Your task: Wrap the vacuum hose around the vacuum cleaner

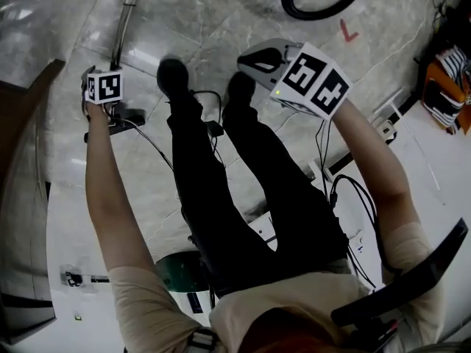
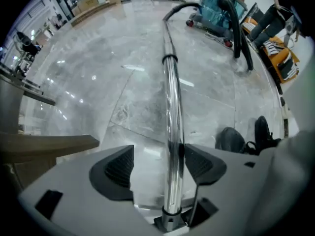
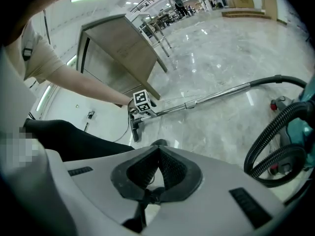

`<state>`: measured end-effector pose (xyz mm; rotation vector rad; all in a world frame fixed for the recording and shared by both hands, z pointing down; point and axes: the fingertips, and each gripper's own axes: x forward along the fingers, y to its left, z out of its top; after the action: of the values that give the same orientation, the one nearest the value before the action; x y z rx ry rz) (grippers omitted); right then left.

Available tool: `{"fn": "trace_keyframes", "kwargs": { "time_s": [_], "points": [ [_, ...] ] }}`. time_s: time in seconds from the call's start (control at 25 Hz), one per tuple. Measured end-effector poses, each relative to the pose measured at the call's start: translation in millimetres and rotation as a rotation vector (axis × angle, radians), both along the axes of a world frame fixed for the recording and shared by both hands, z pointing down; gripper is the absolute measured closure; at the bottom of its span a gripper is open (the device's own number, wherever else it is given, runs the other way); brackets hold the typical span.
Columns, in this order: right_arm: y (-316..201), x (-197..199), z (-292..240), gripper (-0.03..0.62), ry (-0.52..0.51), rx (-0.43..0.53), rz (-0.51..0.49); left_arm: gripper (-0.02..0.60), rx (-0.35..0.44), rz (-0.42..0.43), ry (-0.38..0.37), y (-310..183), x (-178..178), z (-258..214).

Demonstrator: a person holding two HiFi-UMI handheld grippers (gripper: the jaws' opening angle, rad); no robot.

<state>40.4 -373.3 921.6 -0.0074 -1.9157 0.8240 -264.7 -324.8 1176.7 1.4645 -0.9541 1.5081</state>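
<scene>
None of the black ribbed hose (image 2: 239, 36) visibly circles the teal canister vacuum cleaner (image 2: 214, 14). The left gripper (image 2: 158, 156) holds its fingers spread astride the chrome wand (image 2: 171, 92); the right gripper (image 3: 157, 154) holds its fingers pressed together, empty.

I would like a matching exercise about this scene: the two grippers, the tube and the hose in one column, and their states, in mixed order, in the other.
Column A
1. grey left gripper
2. grey right gripper
3. black ribbed hose
4. shiny metal tube

Column B
a. straight, between open jaws
b. jaws together, empty
c. looped on the marble floor
d. jaws apart

Pairs: 1-d, 2-b, 3-c, 4-a
</scene>
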Motion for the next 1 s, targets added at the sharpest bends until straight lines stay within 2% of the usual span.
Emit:
{"fn": "trace_keyframes", "kwargs": {
  "time_s": [0.16, 0.28, 0.36, 0.44, 0.56, 0.8, 0.88, 0.92, 1.0],
  "points": [
    [-5.3, -6.5, -20.4, 0.591, -0.022, 0.017, 0.015, 0.268, 0.189, -0.076, 0.031, -28.9, 0.3, -69.0],
    [-5.2, -7.5, -50.2, 0.591, -0.04, 0.029, 0.015, 0.268, 0.295, -0.044, 0.082, -42.7, 23.9, -135.0],
    [-11.5, -7.6, -73.0, 0.591, -0.062, 0.046, 0.015, 0.27, 0.346, -0.004, 0.142, -52.9, 48.9, -180.6],
    [-18.3, -6.0, -94.1, 0.591, -0.078, 0.067, 0.024, 0.27, 0.39, 0.016, 0.235, -61.1, 81.1, -220.6],
    [-20.0, 4.1, -120.3, 0.591, -0.084, 0.08, 0.049, 0.275, 0.428, -0.016, 0.375, -62.3, 131.1, -272.6],
    [-15.4, 23.5, -176.2, 0.591, -0.103, 0.113, 0.111, 0.304, 0.48, -0.04, 0.528, -58.8, 210.6, -365.7],
    [-11.9, 24.3, -196.8, 0.591, -0.125, 0.127, 0.133, 0.362, 0.499, -0.033, 0.551, -54.0, 224.3, -397.6],
    [-9.1, 24.7, -208.5, 0.591, -0.138, 0.132, 0.142, 0.41, 0.51, -0.026, 0.551, -51.0, 229.3, -414.0],
    [-2.7, 25.5, -234.2, 0.591, -0.162, 0.147, 0.149, 0.574, 0.526, -0.01, 0.532, -46.0, 236.8, -447.7]
  ]
}}
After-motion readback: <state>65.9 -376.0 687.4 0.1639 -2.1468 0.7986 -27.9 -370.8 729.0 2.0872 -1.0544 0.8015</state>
